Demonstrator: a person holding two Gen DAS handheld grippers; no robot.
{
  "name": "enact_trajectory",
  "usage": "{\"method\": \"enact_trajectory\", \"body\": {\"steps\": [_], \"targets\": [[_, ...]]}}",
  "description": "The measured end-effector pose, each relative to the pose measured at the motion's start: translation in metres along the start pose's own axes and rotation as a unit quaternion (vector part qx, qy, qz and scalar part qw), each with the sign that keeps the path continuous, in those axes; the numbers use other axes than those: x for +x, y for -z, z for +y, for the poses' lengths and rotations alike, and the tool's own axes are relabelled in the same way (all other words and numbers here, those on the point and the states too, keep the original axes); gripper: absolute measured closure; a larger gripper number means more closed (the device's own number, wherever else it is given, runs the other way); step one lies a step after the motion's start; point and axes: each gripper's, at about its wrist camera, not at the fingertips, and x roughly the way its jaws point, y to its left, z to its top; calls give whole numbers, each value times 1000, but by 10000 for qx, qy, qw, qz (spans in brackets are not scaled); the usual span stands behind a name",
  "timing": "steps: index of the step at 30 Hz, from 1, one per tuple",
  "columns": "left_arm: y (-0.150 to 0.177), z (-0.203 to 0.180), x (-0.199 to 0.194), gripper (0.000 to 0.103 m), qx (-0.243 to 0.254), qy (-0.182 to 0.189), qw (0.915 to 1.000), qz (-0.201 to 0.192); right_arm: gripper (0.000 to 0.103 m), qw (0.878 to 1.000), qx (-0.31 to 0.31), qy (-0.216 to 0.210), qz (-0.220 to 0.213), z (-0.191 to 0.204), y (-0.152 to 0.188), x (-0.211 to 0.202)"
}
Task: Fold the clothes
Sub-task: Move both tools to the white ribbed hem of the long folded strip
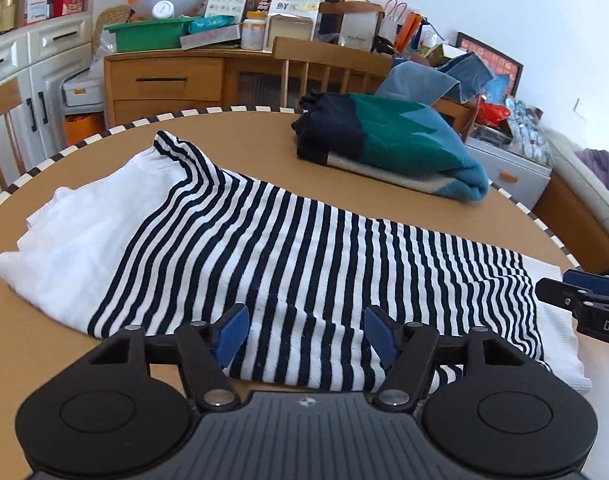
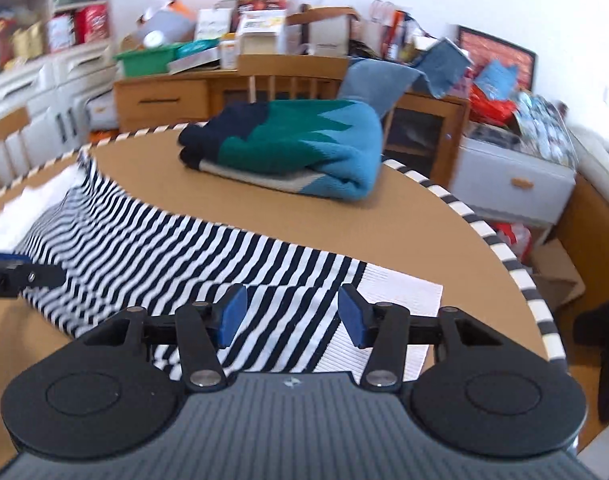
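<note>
Striped shirt (image 1: 304, 248) spread across centre frame on the counter (image 1: 244, 140), soft, limp, best pinched at its near hem; left tool (image 1: 306, 332) and right tool (image 2: 292, 312) wide open, empty; folded sweater (image 1: 388, 148) upper right.

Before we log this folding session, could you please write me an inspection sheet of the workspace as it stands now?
Surface: round brown table with a black-and-white checked rim.
Job's things: striped shirt, navy-and-white with white parts, spread loosely across the near side; folded sweater in navy, green and blue lying apart at the far side.
Clutter: nothing seen on the table besides the clothes.
Grippers: left gripper open, low over the shirt's near edge; right gripper open, over the shirt's white end. Neither holds cloth.
Cables: nothing seen.
Surroundings: wooden chair behind the table, crowded sideboard with a green tub, white cabinets to the left.
</note>
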Motion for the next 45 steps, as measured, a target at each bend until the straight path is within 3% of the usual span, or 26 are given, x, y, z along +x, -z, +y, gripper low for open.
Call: {"method": "enact_trajectory", "body": {"steps": [4,7,11,16,17,19,24,29,35,38,42,45], "targets": [[16,-13,7,36,64,-272,9995,157,51,9960,-759,-460,136,6,14,-2],[27,-14,9,33,41,-621,9978,221,56,9863,-1416,-589,611,3,33,4],[28,-23,-3,28,-362,-1103,9929,239,49,9788,-1669,-989,657,-26,48,1],[30,-34,-18,31,-864,-1700,9813,260,47,9626,-1608,-1863,1130,-70,38,9],[32,-42,-29,30,-1080,-1697,9793,226,48,9574,-1629,-2052,1212,-78,35,11],[37,-63,-54,28,-1585,-1608,9741,133,61,9499,-1568,-2396,1253,-97,24,12],[55,-129,-89,24,-2656,-1105,9576,-135,52,9563,-1046,-2650,658,-165,-18,25],[80,-177,-79,27,-3177,-646,9457,-246,55,9522,-1437,-2607,687,-184,-40,63],[99,-212,-52,38,-4134,-197,9097,-352,59,9209,-1547,-3320,1336,-182,-62,117],[102,-224,-39,41,-4496,-611,8904,-369,59,8932,-1638,-3849,1648,-184,-77,144],[114,-239,-35,42,-5278,-1240,8372,-710,61,8413,-1760,-4571,2287,-180,-91,180],[117,-249,-28,43,-5564,-1355,8140,-974,65,8042,-1999,-4963,2590,-172,-93,194]]}}
